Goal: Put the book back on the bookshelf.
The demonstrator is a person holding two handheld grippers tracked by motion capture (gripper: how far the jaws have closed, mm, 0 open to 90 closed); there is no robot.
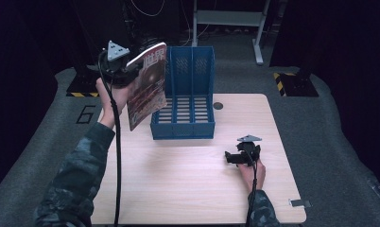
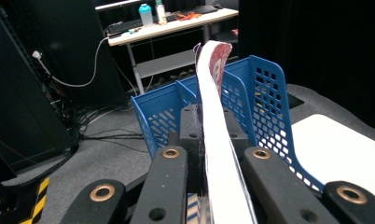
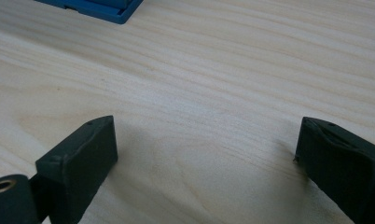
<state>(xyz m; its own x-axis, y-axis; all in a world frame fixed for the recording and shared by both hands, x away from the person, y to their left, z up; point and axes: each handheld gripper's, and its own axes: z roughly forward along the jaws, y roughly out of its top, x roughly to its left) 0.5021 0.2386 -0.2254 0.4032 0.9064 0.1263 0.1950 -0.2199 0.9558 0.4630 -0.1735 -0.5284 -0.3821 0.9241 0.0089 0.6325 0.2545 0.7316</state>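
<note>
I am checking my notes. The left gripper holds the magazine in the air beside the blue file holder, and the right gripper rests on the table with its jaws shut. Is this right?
Not quite: the right gripper rests on the table with its jaws open, wide apart with nothing between them, as the right gripper view shows. The left gripper does hold the magazine in the air beside the blue file holder.

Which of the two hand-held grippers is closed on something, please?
The left hand-held gripper, raised beside the blue file rack, is shut on a magazine. The right hand-held gripper rests on the wooden table with its jaws wide apart, empty.
</note>
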